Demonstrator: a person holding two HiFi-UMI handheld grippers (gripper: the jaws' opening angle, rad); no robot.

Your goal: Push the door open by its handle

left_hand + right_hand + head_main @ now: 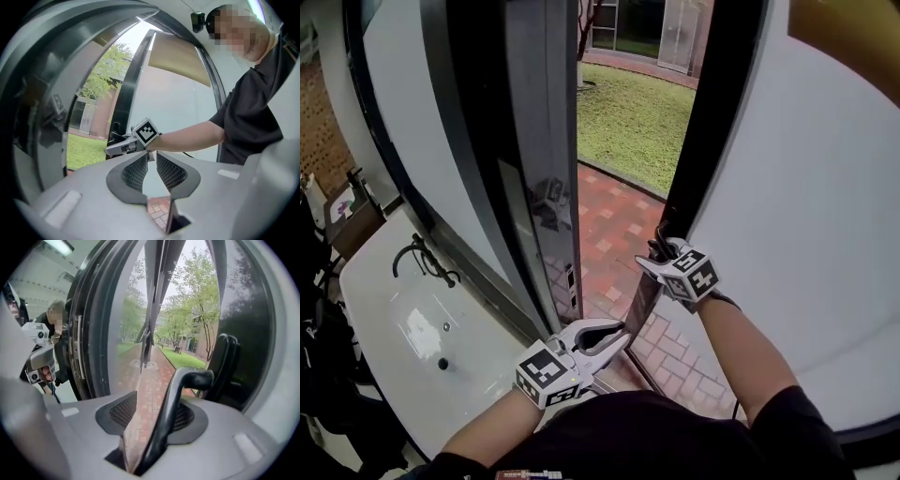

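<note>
The door (717, 131), a dark-framed leaf with a pale panel, stands ajar at the right. Grass and brick paving show through the gap. Its black lever handle (187, 380) runs between the jaws of my right gripper (154, 404), resting near the right pad (185, 416). Paving shows between the lever and the left pad, so the jaws are open around it. From the head view the right gripper (661, 258) sits at the handle (661, 242) on the door's edge. My left gripper (623, 337) hangs lower and nearer, its fingertips (143, 159) narrowly apart with nothing between them.
The fixed dark frame and glass (530, 159) stand left of the gap. A white basin (384, 319) with a black tap (417, 258) lies at the lower left. Brick paving (614, 225) and lawn (633, 112) lie outside.
</note>
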